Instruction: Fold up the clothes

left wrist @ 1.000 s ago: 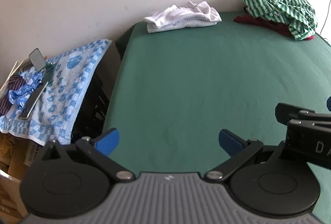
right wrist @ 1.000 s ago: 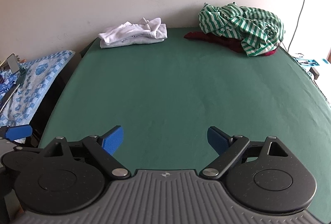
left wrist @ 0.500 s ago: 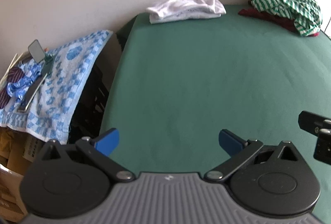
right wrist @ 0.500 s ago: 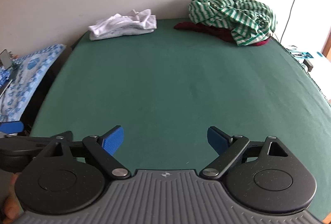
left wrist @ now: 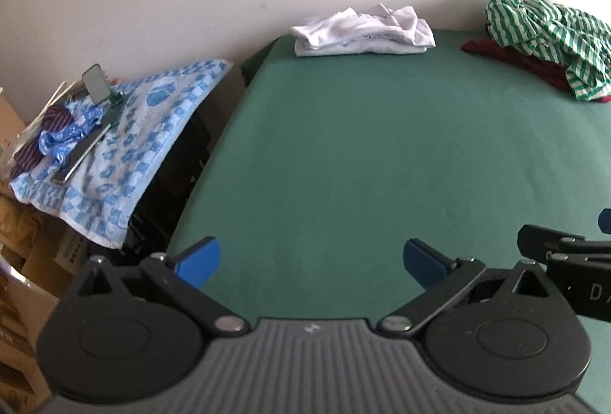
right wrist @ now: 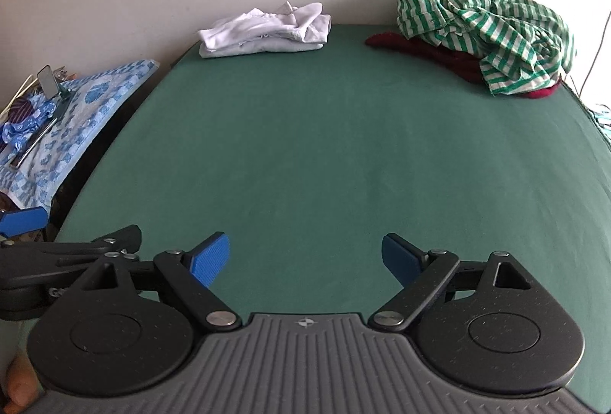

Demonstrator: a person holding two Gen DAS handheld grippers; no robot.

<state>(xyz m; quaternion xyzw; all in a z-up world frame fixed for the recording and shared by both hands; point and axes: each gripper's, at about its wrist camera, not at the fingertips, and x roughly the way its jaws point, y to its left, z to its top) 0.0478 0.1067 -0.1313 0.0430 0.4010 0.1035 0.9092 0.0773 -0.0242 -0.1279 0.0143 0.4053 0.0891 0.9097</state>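
Nearest the cameras, the left gripper (left wrist: 311, 261) hangs low over the near edge of the green table (left wrist: 382, 165) with its blue fingers spread wide and nothing between them. The right gripper (right wrist: 305, 255) sits just beside it at 3 o'clock in the left wrist view, equally wide open and empty. Each tool's black linkage pokes into the other's view, so the two are close together side by side. Ahead of both, the broad middle of the table lies bare. At about 9 to 10 o'clock, off the table's left edge, a blue patterned towel (left wrist: 152, 131) drapes over a dark stand, with a small mirror (left wrist: 95, 83) and some odds and ends on it. Farther back, at roughly 12 o'clock against the wall, a white garment (right wrist: 263, 30) rests in a neat, flat stack, which looks like finished work. At 1 to 2 o'clock in the far right corner, a green striped shirt (right wrist: 492, 20) lies crumpled on top of a dark red garment (right wrist: 439, 51). Neither of these is folded. By my reading, one piece is done and at least two remain, with neither tool yet reaching for the pile.
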